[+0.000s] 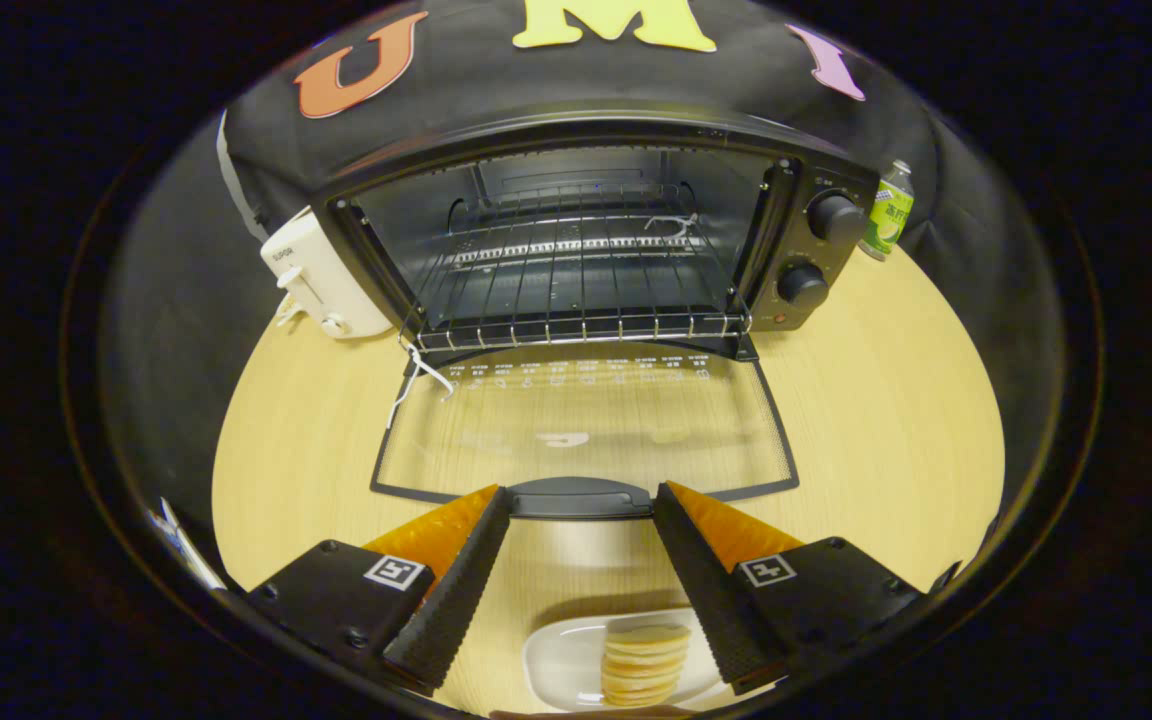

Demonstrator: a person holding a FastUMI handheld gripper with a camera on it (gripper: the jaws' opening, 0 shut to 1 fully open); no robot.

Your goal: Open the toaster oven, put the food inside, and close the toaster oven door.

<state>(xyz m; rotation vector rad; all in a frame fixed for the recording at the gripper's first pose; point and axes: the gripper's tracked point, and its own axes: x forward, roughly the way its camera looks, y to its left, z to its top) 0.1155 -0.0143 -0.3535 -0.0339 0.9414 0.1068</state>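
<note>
Hovering gripper (581, 540), jaws apart, over lowered oven door (584, 425); you are turning next to plate (576, 665) of crackers (644, 665).

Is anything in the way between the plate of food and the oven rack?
Nothing visible blocks it. The door lies flat open, the rack is bare, and the food sits on its plate between the open gripper's fingers.

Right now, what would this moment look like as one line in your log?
stage: door open, food not in | toaster oven door: flat on table | gripper: open, empty | stacked food on white dish: between fingers, unheld
</note>
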